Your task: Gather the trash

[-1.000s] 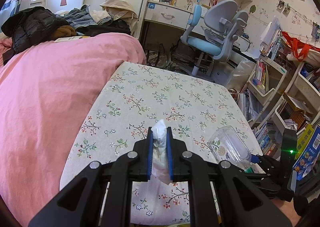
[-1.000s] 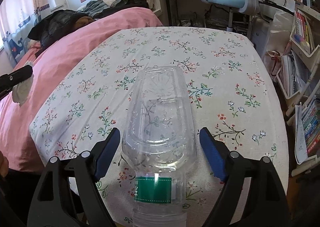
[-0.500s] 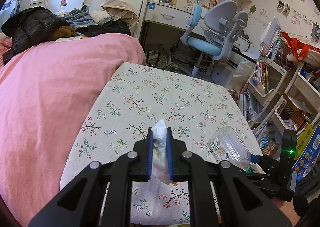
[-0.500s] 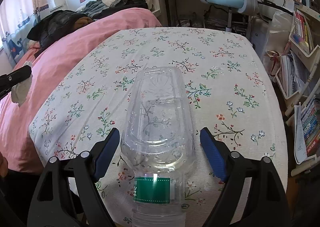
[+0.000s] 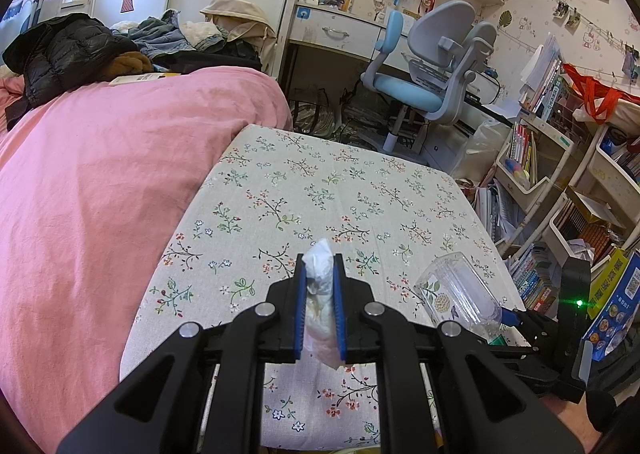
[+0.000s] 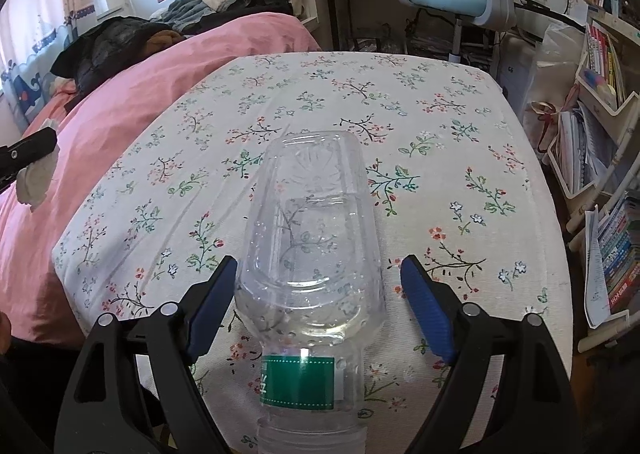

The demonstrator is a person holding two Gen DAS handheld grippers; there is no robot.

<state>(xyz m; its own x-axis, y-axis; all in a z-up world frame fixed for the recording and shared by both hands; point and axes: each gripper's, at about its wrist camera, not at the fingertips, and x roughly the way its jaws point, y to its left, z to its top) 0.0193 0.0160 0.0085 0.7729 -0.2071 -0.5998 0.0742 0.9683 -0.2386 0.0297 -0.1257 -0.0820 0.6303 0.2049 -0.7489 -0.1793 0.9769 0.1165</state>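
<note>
My left gripper (image 5: 319, 266) is shut on a crumpled white tissue (image 5: 319, 294) and holds it above the near edge of the floral table (image 5: 320, 189). The tissue also shows in the right wrist view (image 6: 36, 177), at the far left. A clear plastic bottle (image 6: 310, 238) with a green label sits between the blue pads of my right gripper (image 6: 316, 270), base pointing away, held above the table (image 6: 400, 113). The pads stand wide and look slightly apart from the bottle's sides, so the grip is unclear. The bottle also shows in the left wrist view (image 5: 458, 294).
A bed with a pink cover (image 5: 100, 173) and piled clothes (image 5: 80, 49) borders the table on the left. A blue-grey desk chair (image 5: 432, 69) and a desk stand beyond it. Bookshelves and bins (image 5: 560, 181) crowd the right side.
Nearly nothing has changed. Both grippers hold their items in place with only a slight drift.
</note>
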